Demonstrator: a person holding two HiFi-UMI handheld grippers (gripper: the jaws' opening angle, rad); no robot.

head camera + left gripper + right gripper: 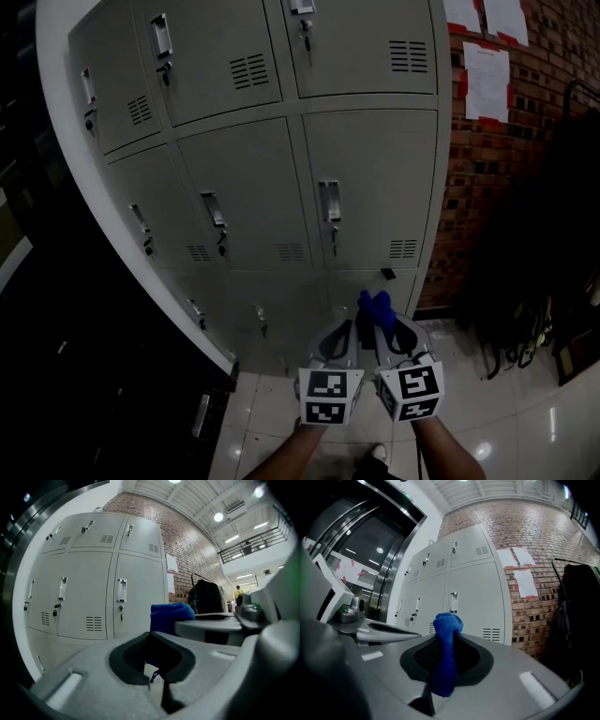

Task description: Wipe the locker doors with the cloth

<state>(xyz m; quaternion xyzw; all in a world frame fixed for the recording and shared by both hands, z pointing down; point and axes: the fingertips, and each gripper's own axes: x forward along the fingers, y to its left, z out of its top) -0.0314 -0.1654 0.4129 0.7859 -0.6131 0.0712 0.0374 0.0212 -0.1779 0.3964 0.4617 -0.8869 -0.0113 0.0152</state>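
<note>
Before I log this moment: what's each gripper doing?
Left gripper: shut, nothing between the jaws.
Right gripper: shut on the blue cloth.

The pale, glossy tiled floor (506, 422) is catching bright reflections of light. The grey lockers (366, 187) are standing directly on it, beside the brick wall (459, 216). To the right, dark bags (525, 319) are sitting down at the tiles by that wall, and a light shoe (377, 454) is showing at the bottom edge.
</note>
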